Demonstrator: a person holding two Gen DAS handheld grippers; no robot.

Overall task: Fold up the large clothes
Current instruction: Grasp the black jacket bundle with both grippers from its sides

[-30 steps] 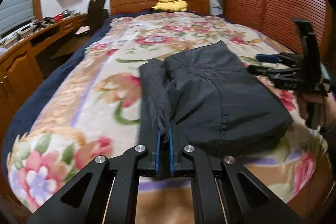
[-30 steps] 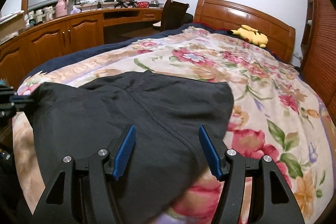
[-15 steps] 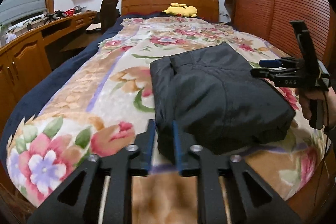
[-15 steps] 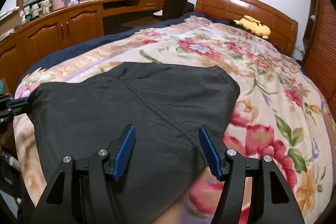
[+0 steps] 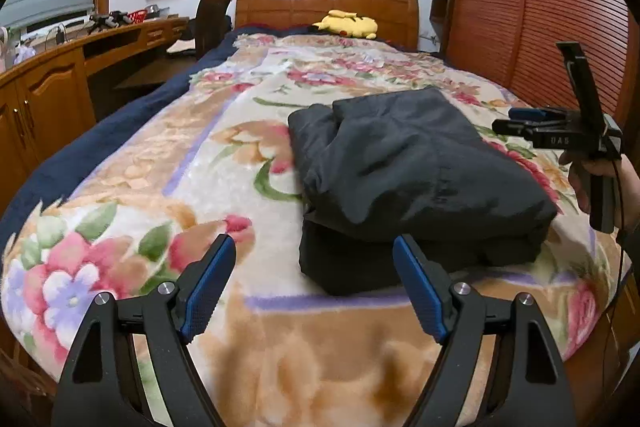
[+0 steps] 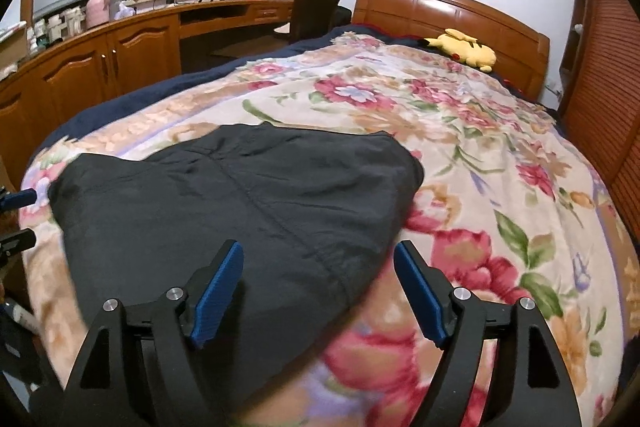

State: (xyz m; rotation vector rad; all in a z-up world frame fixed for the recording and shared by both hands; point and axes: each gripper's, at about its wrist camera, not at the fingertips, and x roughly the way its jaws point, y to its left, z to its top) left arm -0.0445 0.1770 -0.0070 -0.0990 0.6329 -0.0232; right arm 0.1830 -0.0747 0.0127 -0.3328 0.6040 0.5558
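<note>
A dark grey garment (image 5: 416,179) lies folded in a thick stack on the flowered bed cover (image 5: 168,187). My left gripper (image 5: 314,287) hovers in front of the stack's near left corner, its jaws opening wide with nothing between the blue pads. In the right wrist view the same garment (image 6: 224,211) spreads below my right gripper (image 6: 318,289), whose jaws are opening above the cloth's near edge, pads clear of it. That right gripper (image 5: 532,121), held by a hand (image 5: 600,183), shows at the stack's right side in the left wrist view.
A yellow plush toy (image 5: 348,23) rests by the wooden headboard (image 5: 324,3). A long wooden desk with cabinets (image 6: 104,63) and a dark chair (image 6: 316,7) run along the bed's left. A slatted wooden wardrobe (image 5: 532,7) stands on the right.
My left gripper let go of the garment's corner, opened wide and pulled back; the cloth dropped flat onto the stack. The right gripper's jaws widened a little and it stayed about in place.
</note>
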